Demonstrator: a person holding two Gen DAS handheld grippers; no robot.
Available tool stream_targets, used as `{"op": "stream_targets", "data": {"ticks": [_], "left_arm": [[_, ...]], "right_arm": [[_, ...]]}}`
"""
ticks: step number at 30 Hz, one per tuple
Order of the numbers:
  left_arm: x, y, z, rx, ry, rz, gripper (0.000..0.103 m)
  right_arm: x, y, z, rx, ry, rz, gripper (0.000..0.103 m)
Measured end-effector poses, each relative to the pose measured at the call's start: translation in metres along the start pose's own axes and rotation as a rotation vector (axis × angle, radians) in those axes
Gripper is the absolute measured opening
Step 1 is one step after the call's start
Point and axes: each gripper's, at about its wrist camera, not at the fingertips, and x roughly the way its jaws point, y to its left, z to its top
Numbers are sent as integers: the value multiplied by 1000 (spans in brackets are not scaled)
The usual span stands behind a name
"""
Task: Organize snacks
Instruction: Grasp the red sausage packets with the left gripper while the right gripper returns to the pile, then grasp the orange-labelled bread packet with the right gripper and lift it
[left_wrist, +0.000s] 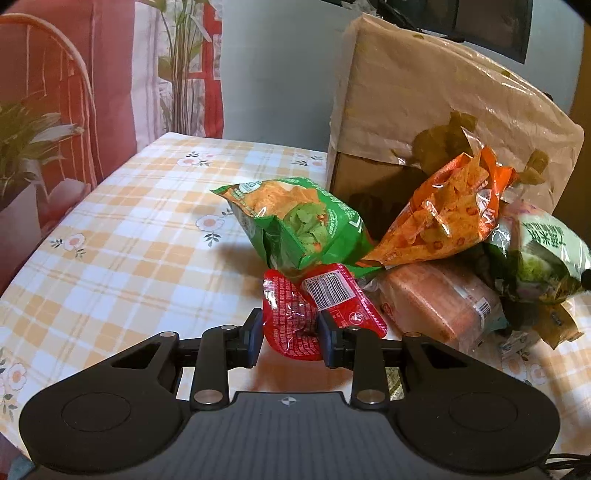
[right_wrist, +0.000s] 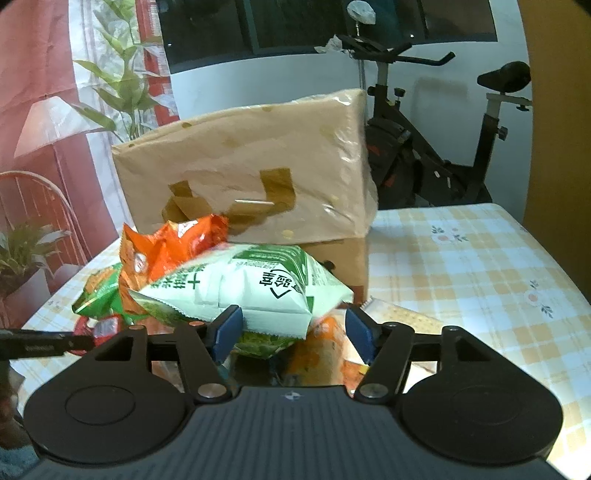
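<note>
My left gripper is shut on a red snack packet with a barcode, held just above the checked tablecloth. Behind it lie a green chip bag, an orange chip bag, a pinkish wrapped pack and a white-green bag. My right gripper is open, its fingers on either side of the lower edge of the white-green bag, not closed on it. The orange bag and green bag lie to its left.
A large box wrapped in brown paper stands behind the snack pile; it also shows in the right wrist view. An exercise bike stands past the table's far edge. Curtains and a plant are at the left.
</note>
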Motion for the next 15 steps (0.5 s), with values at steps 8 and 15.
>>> {"op": "stream_targets", "data": {"ticks": [8, 15], "left_arm": [[-11, -6, 3, 19, -29, -28, 33], [-15, -6, 3, 20, -40, -31, 33]], "right_arm": [[-6, -3, -9, -37, 17, -12, 65], [2, 2, -11, -75, 50, 3, 65]]}}
